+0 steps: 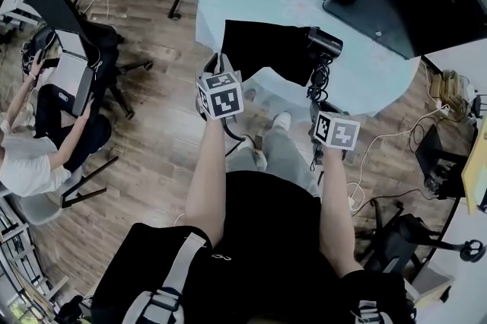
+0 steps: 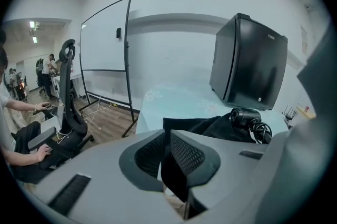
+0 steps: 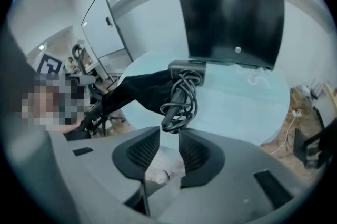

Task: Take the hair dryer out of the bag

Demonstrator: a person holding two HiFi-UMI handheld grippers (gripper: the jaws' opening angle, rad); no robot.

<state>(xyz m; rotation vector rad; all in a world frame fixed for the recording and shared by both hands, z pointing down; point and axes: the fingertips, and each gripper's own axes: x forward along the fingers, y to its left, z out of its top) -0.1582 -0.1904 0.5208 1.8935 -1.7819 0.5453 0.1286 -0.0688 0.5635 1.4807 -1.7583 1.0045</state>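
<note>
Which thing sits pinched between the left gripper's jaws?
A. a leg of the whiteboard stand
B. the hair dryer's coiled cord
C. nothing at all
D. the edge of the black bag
D: in the left gripper view the left gripper has its jaws nearly together on the black fabric of the bag, while the hair dryer lies farther off at the bag's other end.
</note>
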